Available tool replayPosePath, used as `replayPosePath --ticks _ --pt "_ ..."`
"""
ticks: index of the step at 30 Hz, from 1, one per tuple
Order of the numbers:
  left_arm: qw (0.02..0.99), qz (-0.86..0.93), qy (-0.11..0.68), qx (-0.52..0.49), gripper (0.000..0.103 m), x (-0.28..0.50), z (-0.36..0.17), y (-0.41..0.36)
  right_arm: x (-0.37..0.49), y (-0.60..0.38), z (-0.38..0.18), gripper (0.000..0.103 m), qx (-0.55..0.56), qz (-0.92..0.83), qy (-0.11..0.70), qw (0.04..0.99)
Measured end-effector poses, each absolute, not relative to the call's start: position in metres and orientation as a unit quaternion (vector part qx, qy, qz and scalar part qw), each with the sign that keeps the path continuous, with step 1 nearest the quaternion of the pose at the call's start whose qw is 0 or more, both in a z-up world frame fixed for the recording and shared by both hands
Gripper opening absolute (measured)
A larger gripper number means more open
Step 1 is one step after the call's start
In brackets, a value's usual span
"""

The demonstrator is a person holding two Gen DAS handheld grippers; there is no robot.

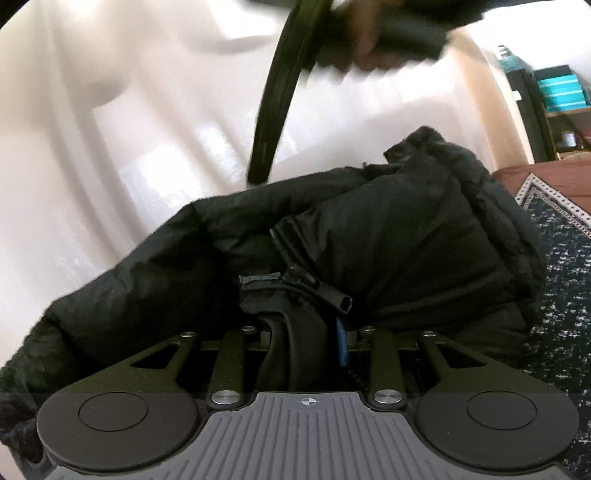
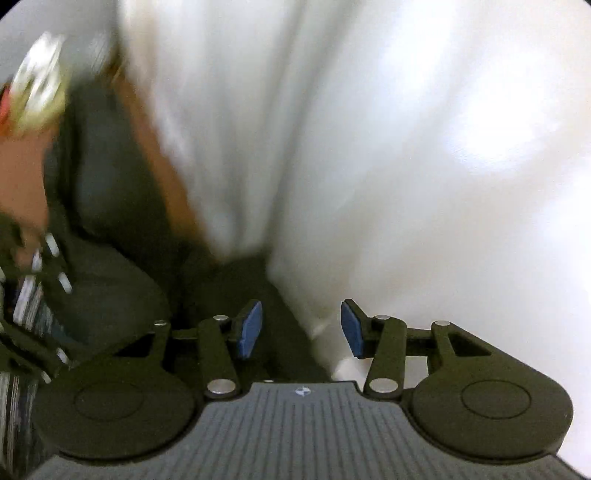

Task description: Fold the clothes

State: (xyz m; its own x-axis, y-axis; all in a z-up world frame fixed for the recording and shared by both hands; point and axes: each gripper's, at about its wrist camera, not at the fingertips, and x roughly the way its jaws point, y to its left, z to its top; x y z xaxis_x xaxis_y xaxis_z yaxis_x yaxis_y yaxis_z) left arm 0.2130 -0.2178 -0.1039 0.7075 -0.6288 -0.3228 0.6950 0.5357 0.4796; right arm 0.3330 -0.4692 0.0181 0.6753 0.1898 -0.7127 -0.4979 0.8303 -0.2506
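A black puffer jacket [image 1: 388, 229] lies bunched on a white glossy table [image 1: 129, 155]. In the left wrist view my left gripper [image 1: 303, 343] is shut on a fold of the jacket by its zipper pull [image 1: 328, 291]; the fabric hides the fingertips. The right gripper's dark handle [image 1: 402, 33] shows blurred at the top, in a hand. In the right wrist view my right gripper [image 2: 301, 328] is open and empty, blue pads [image 2: 249, 330] apart, just above the white table [image 2: 424, 184] and a dark, blurred strip of the jacket [image 2: 118, 258].
A dark cable or strap [image 1: 280, 92] hangs over the table in the left wrist view. A patterned blue rug [image 1: 565, 280] and shelves with teal boxes [image 1: 559, 92] lie to the right. The person's arm [image 2: 18, 173] is at the left of the right wrist view.
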Motion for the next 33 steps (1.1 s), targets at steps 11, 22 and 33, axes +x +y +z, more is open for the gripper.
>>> replayPosePath --ticks 11,22,33 --pt "0.868 -0.385 0.071 0.305 0.036 0.213 -0.101 -0.216 0.195 -0.464 -0.038 0.036 -0.149 0.257 0.315 0.901" --pt "0.892 -0.373 0.137 0.214 0.063 0.282 -0.101 -0.224 0.276 -0.421 -0.113 0.033 -0.208 0.156 0.229 0.938" --pt "0.885 -0.37 0.231 0.163 0.083 0.333 -0.143 -0.237 0.353 -0.452 -0.159 0.046 -0.046 0.115 0.306 0.944"
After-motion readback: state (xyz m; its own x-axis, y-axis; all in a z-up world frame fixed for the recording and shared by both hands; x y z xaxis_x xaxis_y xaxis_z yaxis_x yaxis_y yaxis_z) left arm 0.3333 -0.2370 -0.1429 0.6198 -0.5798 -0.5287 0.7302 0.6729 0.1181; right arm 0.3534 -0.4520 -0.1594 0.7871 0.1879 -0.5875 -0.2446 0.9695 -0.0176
